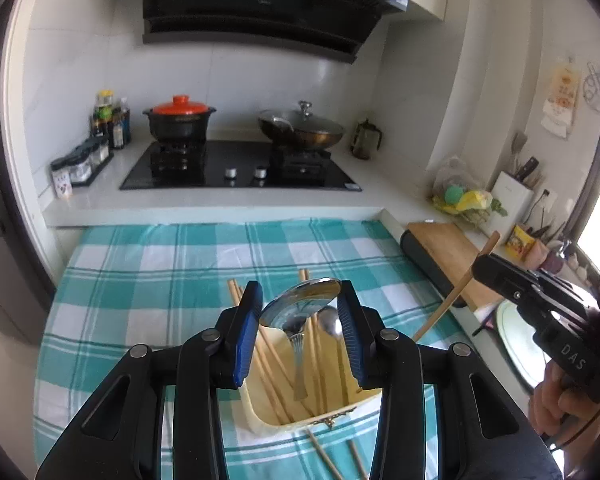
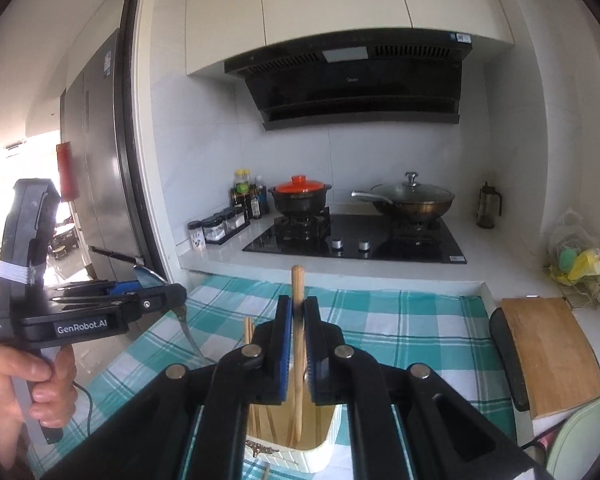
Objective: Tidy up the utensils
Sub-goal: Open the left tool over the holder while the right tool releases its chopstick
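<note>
Holding a spoon (image 1: 302, 300) by its bowl in my left gripper (image 1: 300, 332) and a chopstick (image 2: 298, 320) clamped in my right gripper (image 2: 298, 344), both poised over the cream holder (image 1: 320, 412) for dropping in.

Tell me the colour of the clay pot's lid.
Orange-red lid, clearest in the left wrist view.

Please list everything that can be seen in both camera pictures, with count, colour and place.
spoon: one, silver, bowl between left gripper's pads
chopstick: one, wooden, clamped in right gripper
utensil box: one, cream, on cloth, holding chopsticks and spoons
tablecloth: one, teal-white check
clay pot: one, black, orange lid, left burner
wok: one, dark, glass lid, right burner
cutting board: one, wooden, right of cloth
left gripper: black, blue pads
right gripper: black, blue pads
</note>
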### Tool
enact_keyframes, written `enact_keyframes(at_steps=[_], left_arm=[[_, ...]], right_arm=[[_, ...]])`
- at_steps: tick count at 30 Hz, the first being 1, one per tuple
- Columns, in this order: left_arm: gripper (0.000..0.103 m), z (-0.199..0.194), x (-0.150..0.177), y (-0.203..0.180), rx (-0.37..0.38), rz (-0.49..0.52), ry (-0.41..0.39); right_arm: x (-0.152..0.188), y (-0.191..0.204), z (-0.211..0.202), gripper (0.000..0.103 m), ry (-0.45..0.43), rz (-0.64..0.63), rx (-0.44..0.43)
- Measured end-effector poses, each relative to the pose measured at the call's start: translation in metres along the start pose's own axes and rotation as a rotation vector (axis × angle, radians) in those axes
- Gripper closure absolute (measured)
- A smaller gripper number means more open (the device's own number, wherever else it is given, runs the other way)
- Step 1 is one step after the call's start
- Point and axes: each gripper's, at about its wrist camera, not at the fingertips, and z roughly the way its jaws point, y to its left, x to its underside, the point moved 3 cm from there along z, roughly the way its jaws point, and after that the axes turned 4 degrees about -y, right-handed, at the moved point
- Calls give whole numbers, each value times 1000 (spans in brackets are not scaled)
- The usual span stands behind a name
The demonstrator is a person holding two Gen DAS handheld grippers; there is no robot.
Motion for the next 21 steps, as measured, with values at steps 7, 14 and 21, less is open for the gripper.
enact_keyframes(at_steps=[7,14,21], left_arm=[[65,60,20,9,-25,-19,130],[63,98,28,7,-60,-3,204],[43,67,17,15,-69,-24,153]], right_arm=[[39,-8,76,97,214,31,-50],[59,-16,124,96,326,58,-42],[41,-35,119,65,269,148,-25]])
